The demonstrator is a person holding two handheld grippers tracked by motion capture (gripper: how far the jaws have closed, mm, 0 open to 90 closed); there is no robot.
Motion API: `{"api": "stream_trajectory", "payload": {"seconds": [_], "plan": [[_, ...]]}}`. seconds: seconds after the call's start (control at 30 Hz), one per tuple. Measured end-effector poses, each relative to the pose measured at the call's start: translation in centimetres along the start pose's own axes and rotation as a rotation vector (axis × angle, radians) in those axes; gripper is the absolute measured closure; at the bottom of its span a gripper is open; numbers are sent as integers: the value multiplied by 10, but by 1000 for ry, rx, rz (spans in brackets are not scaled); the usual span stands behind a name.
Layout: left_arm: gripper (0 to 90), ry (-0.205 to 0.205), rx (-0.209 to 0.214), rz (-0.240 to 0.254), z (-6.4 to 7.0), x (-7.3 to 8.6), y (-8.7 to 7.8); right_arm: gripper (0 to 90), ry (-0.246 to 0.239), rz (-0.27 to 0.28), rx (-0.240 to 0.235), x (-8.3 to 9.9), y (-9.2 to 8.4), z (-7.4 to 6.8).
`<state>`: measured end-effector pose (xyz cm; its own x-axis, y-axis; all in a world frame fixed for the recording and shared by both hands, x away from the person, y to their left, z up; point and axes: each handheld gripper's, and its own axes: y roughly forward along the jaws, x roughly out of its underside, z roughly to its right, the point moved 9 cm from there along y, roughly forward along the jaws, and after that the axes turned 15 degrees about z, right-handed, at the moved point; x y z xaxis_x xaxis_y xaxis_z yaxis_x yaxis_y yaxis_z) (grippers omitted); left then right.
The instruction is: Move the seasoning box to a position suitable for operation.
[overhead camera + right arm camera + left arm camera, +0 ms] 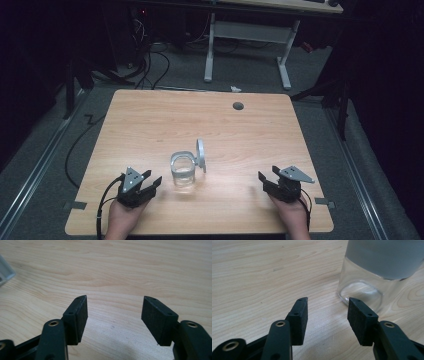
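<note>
Glass jar [183,171] stands upright mid-table; left gripper [150,181] near it, right gripper [266,178] well apart; both fingers spread, empty.

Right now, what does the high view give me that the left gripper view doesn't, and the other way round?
High view alone: the jar's hinged lid standing open, both grippers at once, left gripper and right gripper, the whole table, the grommet hole and the white desk beyond.

Left gripper view alone: a close look at the open fingers, apart from the glass, and the jar's clear base.

Both: the glass jar upright on the wooden tabletop, untouched.
</note>
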<state>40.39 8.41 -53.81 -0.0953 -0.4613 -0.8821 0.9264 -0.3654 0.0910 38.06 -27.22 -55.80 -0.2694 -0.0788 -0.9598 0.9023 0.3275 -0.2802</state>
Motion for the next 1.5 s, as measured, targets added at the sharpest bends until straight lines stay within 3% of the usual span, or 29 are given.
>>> {"api": "stream_trajectory", "payload": {"seconds": [0.2, 0.4, 0.53, 0.7, 0.77, 0.83, 0.93, 1.27, 1.5], "plan": [[513, 26, 2, 3, 2, 2, 4, 442, 42, -5, 0, 5, -6, 3], [522, 23, -8, 15, -1, 0, 9, 444, 69, -2, 10, 9, -8, 5], [609, 48, 6, -14, 1, 7, 7, 451, 65, -17, 7, 11, -6, 3], [783, 29, 25, -42, 5, 12, 3, 498, 48, -5, -4, 10, -2, -2], [870, 28, 28, -41, 6, 13, 3, 510, 53, -3, -9, 10, -1, -4], [900, 18, 22, -27, 8, 12, 5, 528, 53, -2, -19, 11, 0, -7], [900, 40, 31, -21, 16, 15, 9, 562, 51, -5, -34, 11, 0, -9], [900, 43, 63, -31, 34, 24, 12, 652, 61, -12, -62, 11, 0, -13], [900, 33, 74, -37, 39, 25, 10, 670, 28, -9, -60, 12, -1, -14]]}}
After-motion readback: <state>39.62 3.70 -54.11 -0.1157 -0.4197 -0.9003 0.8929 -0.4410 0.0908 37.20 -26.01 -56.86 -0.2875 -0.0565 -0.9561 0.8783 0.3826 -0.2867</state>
